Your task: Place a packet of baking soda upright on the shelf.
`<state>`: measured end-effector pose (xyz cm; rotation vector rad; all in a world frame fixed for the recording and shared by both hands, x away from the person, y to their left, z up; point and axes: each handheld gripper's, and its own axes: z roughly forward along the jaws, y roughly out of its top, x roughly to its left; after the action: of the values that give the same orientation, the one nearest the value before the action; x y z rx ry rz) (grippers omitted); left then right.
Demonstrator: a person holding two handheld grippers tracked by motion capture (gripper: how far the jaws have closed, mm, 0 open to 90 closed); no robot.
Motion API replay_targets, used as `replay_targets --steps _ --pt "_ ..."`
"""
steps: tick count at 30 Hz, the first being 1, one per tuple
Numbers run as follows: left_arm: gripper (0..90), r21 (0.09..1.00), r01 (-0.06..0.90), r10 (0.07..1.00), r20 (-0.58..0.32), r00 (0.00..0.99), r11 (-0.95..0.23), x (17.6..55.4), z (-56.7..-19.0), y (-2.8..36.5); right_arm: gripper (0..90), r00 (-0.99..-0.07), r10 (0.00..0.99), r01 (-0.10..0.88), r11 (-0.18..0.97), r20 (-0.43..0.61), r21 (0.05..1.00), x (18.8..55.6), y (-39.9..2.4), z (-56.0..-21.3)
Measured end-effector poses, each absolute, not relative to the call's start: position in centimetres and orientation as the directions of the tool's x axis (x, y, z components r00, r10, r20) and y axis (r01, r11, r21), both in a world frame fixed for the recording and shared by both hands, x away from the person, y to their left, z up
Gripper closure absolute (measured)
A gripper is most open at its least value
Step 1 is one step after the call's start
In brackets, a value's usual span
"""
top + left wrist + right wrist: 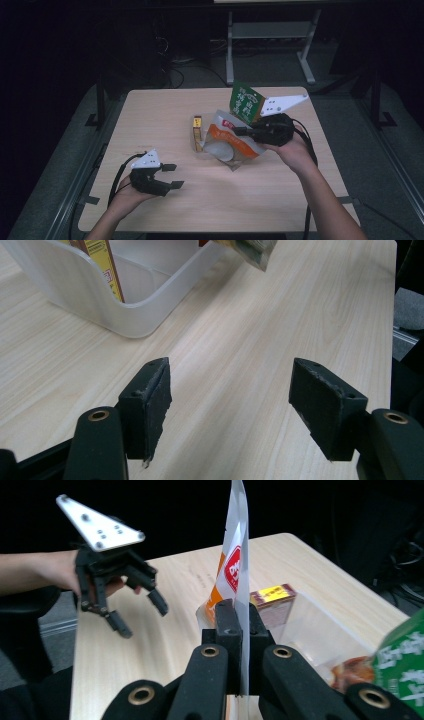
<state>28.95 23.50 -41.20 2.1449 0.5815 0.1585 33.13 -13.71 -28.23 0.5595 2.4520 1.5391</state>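
Observation:
My right gripper [239,132] is shut on the edge of a white and orange pouch [227,145], which hangs over a clear plastic container [199,152] at the table's middle. In the right gripper view the jaws [239,617] pinch the thin pouch [235,565] edge-on. A yellow box [198,131] stands in the container. A green packet [245,102] stands up just behind the pouch. My left gripper [175,176] hovers open near the front left of the table, with bare wood between its jaws [230,400].
In the left gripper view the clear container [125,315] with the yellow box [105,265] lies ahead to the left, and the pouch's corner [255,250] hangs above. The table [280,200] drops off at the right and front edges. A metal frame stands behind it.

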Motion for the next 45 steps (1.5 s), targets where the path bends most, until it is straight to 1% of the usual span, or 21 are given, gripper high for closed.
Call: replay_targets --steps 9,15,19,24,29,35,45 --pt "32.6 0.79 0.349 0.454 -0.101 0.885 -0.505 29.0 -41.2 23.5 90.0 -0.872 0.488 0.243 0.363 0.039 0.9 35.1 -13.5 -26.5" --pt "32.6 0.791 0.35 0.455 -0.103 0.884 -0.501 28.9 -41.1 23.5 90.0 -0.849 0.528 0.247 0.371 0.015 0.895 36.3 -12.9 -25.4" --pt "32.5 0.791 0.35 0.454 -0.103 0.885 -0.502 28.9 -41.1 23.5 90.0 -0.83 0.558 0.271 0.365 0.024 0.891 37.1 -12.4 -25.0" --pt "32.5 0.792 0.349 0.452 -0.104 0.886 -0.501 28.9 -41.2 23.4 90.0 -0.798 0.599 0.322 0.336 0.062 0.885 38.0 -11.7 -24.5" --pt "32.6 0.79 0.348 0.448 -0.104 0.888 -0.506 28.9 -41.2 23.4 90.0 -0.772 0.632 0.351 0.333 0.069 0.875 38.8 -11.1 -24.5" --pt "32.2 0.782 0.355 0.445 -0.111 0.888 -0.513 28.9 -41.3 23.3 90.0 -0.735 0.668 0.399 0.293 0.112 0.869 39.7 -10.5 -24.7" --pt "31.7 0.776 0.35 0.435 -0.109 0.894 -0.525 28.8 -41.3 23.1 90.0 -0.708 0.69 0.443 0.272 0.148 0.854 40.2 -9.1 -25.1"
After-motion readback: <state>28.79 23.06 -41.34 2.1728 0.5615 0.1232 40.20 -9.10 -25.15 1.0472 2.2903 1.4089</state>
